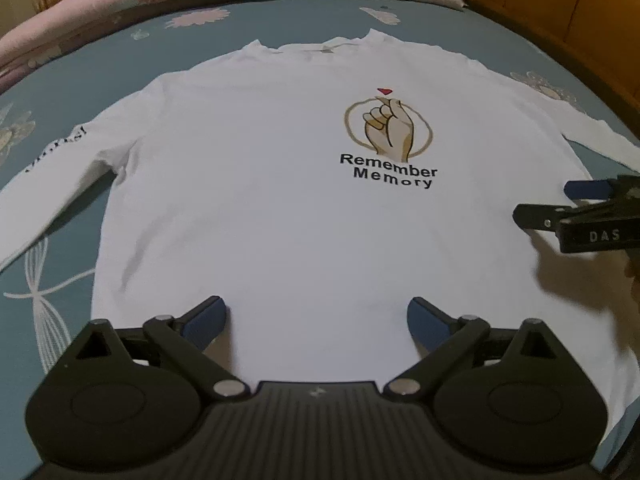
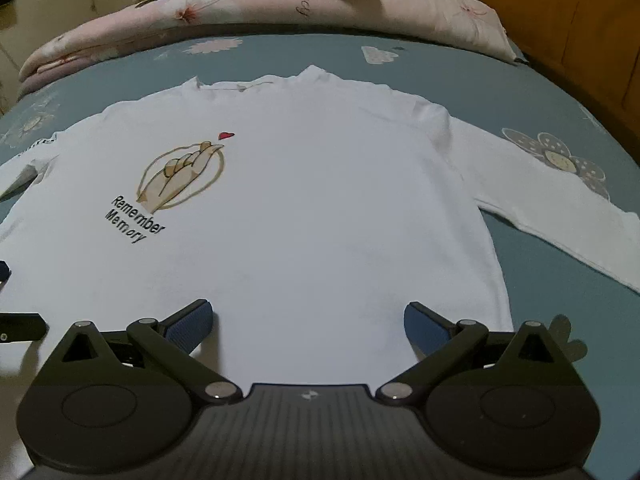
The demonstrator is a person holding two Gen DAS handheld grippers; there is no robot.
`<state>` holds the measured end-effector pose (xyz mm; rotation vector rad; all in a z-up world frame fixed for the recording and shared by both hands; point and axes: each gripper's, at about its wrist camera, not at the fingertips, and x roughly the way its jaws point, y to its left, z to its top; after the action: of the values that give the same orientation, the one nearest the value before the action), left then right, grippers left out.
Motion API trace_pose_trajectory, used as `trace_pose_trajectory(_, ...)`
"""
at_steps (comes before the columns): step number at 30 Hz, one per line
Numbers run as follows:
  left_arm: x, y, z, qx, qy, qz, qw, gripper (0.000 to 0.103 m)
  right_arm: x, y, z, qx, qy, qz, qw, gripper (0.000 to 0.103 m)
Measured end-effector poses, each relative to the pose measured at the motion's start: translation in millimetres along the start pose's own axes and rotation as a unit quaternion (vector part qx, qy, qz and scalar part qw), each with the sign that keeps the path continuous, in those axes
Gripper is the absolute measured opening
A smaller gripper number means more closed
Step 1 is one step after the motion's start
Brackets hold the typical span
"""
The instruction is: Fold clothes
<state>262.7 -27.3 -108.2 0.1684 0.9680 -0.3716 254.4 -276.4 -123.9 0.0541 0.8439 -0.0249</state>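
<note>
White shirt (image 1: 280,200) spread flat across bed (image 2: 560,300), front and both sleeves unobstructed. Bare sheet open beyond neckline and past right sleeve (image 2: 560,216). Rolled floral quilt (image 2: 240,12) walls off far end; wooden headboard (image 2: 560,20) blocks far right corner. Left gripper (image 1: 317,326) and right gripper (image 2: 308,328), fingers spread wide, side by side over hem, near each other.

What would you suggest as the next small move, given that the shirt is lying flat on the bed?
Probably lower both grippers onto the hem and pinch it. The white shirt lies spread front-up on the bed sheet, sleeves out, nothing folded yet. The left gripper and right gripper are both open over the bottom edge, with nothing between their fingers.
</note>
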Motion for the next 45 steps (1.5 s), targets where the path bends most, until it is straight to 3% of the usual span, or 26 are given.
trace_pose_trajectory(8, 0.8, 2.9, 4.0, -0.016, -0.001, -0.010, 0.9998, 0.099, -10.3, -1.8, -17.0, -0.010, -0.005, -0.005, 1.000, 0.103)
trace_pose_trajectory(15, -6.3, -10.0, 10.6, -0.013, -0.020, -0.045, 0.9987, 0.099, -45.9, 4.0, -72.1, 0.017, -0.061, -0.039, 0.997, 0.103)
trace_pose_trajectory(29, 11.2, -21.7, 31.1, -0.042, -0.022, -0.068, 0.9965, 0.099, -65.3, -6.0, -67.7, 0.078, -0.041, -0.041, 0.995, 0.103)
trace_pose_trajectory(36, 23.1, -30.9, 41.6, -0.045, -0.023, -0.078, 0.9957, 0.099, -76.0, -80.1, -37.2, 0.200, -0.061, -0.004, 0.978, 0.103)
trace_pose_trajectory(42, 33.4, -37.4, 48.0, -0.041, -0.021, -0.076, 0.9961, 0.099, -59.6, -143.3, 27.0, 0.246, -0.072, 0.029, 0.966, 0.103)
trace_pose_trajectory(45, 36.6, -41.7, 46.7, -0.024, -0.026, -0.067, 0.9971, 0.100, -42.0, -167.6, 47.8, 0.285, -0.067, 0.065, 0.954, 0.103)
